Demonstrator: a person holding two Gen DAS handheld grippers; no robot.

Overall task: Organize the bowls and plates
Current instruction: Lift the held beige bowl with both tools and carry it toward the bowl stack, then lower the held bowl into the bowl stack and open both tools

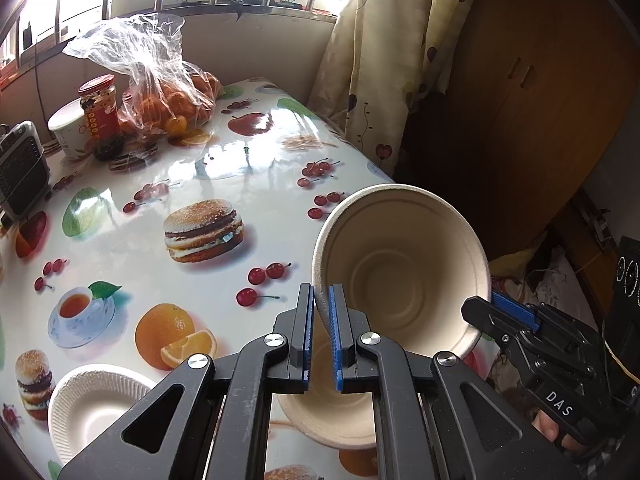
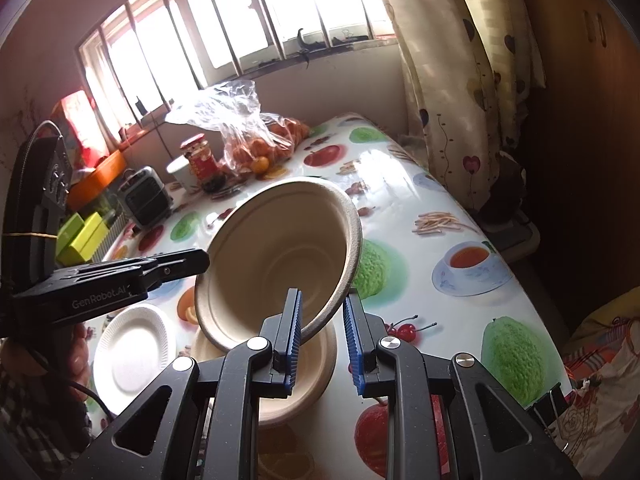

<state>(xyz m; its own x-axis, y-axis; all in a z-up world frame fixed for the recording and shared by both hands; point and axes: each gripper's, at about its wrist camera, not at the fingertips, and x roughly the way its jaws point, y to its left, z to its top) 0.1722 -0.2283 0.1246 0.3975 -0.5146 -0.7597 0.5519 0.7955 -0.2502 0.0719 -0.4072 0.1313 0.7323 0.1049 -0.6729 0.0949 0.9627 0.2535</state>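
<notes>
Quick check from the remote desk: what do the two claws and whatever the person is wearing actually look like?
Both claws are black linkage frames with silver pivot bolts and ribbed blue pads. The left claw bears "GenRobot.AI" lettering along its side in the right wrist view, with a black cable below. The right claw shows "DAS" in white in the left wrist view. A checked sleeve is partly visible.
</notes>
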